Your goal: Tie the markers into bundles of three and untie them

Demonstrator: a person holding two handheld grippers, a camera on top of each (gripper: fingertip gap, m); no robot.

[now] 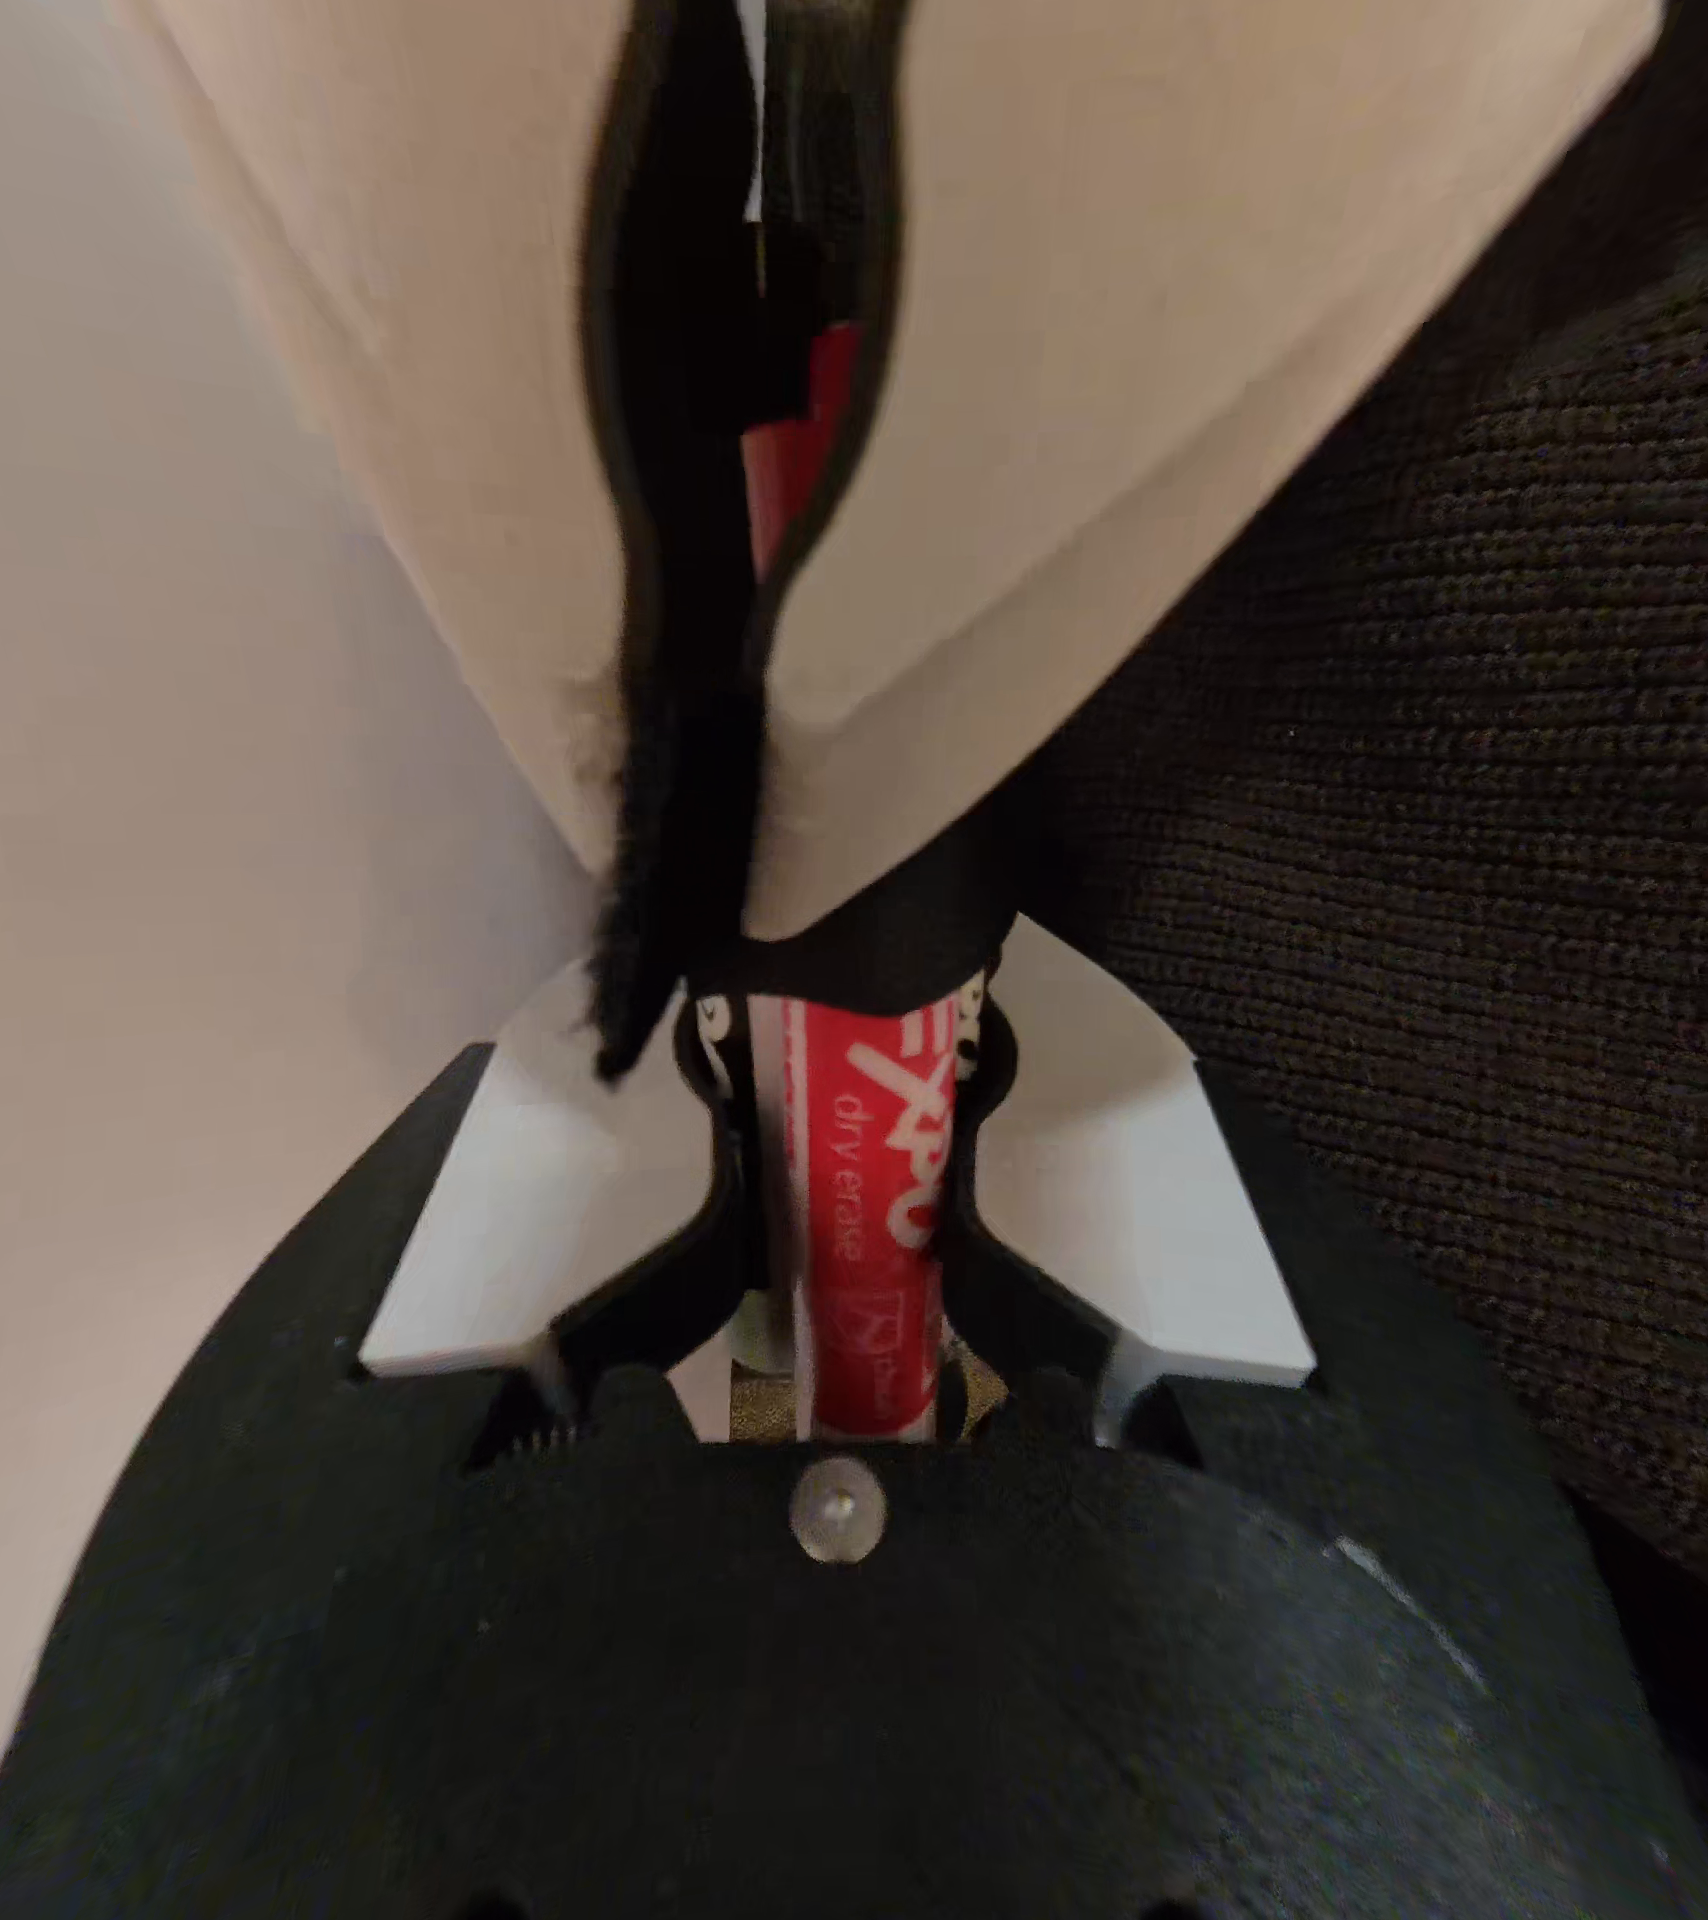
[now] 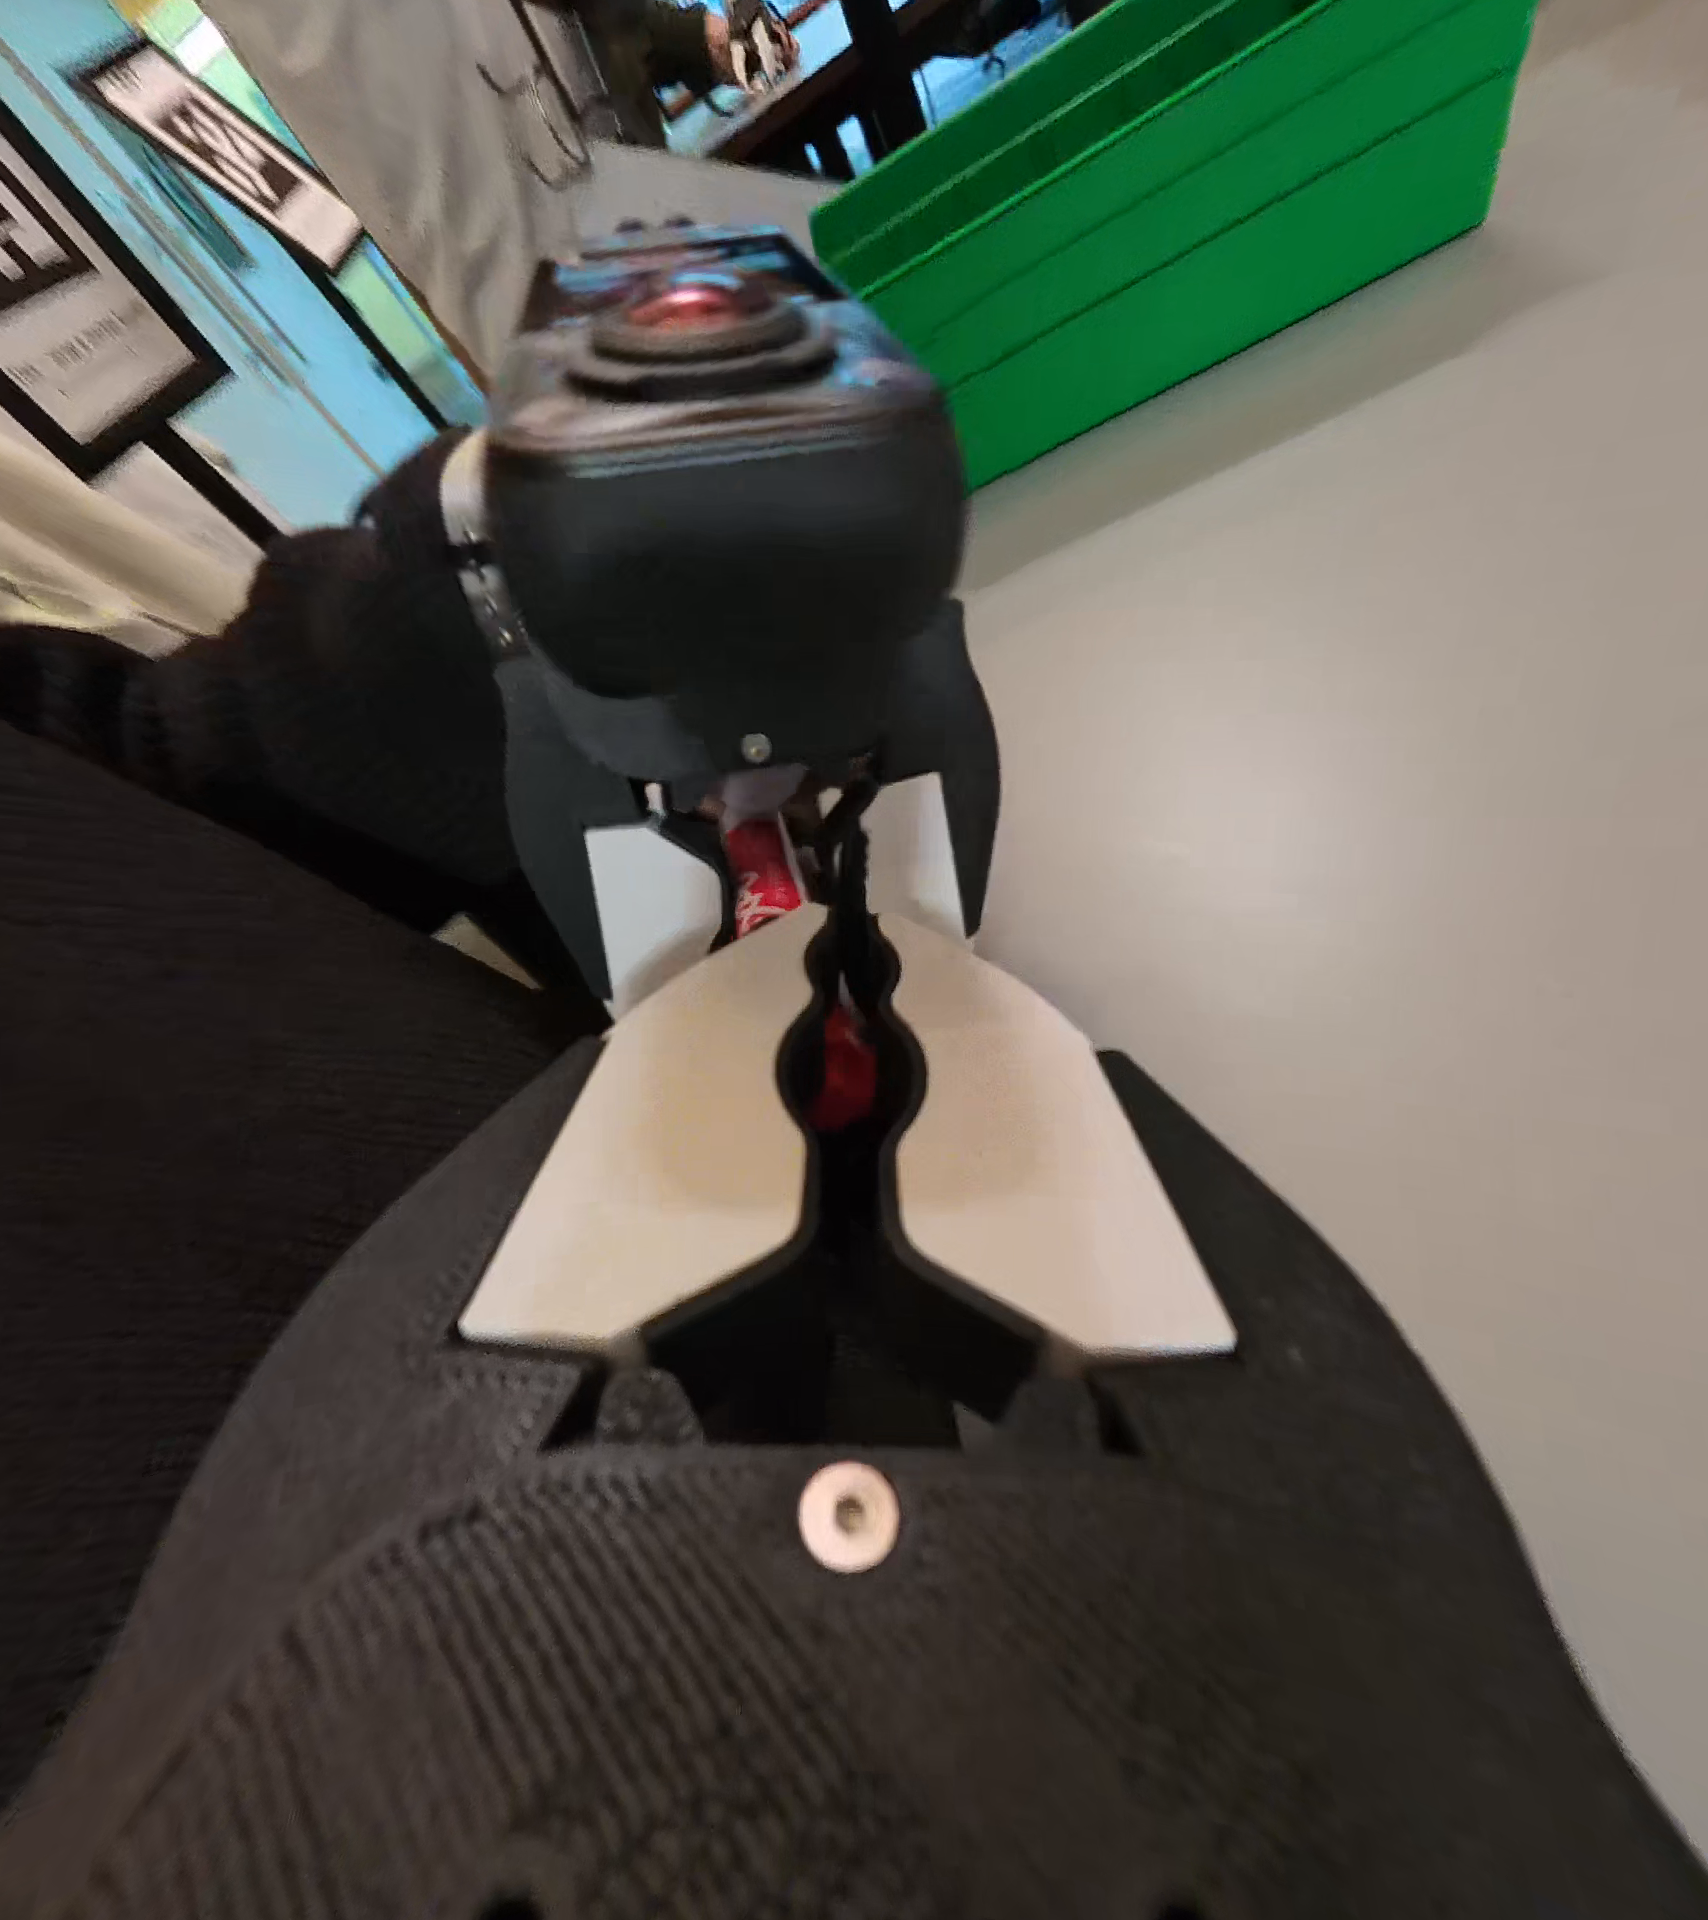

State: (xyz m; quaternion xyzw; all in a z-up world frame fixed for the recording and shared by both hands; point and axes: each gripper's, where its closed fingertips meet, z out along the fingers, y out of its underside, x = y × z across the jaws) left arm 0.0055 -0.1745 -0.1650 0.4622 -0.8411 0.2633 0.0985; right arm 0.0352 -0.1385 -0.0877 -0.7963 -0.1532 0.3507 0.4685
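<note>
A red-labelled marker (image 1: 871,1195) lies between the white fingers of my left gripper (image 1: 845,1008), which is shut on it. Other markers flank it, mostly hidden. A black strap (image 1: 663,810) wraps the bundle at my fingertips, and its loose end runs up into the right gripper (image 1: 756,727), which faces mine. In the right wrist view my right gripper (image 2: 850,997) is shut on the bundle's red end (image 2: 839,1081) and the strap (image 2: 855,883). The left gripper (image 2: 798,904) holds the marker (image 2: 756,883) from the far side, tip to tip with mine.
A green bin (image 2: 1193,229) stands on the grey table (image 2: 1401,831) at the back right. Dark knit fabric (image 2: 154,935) fills the left side and also shows in the left wrist view (image 1: 1452,831). Framed black-and-white prints (image 2: 19,260) hang on the far left. About 8 centimeters separates my left fingertips from my right.
</note>
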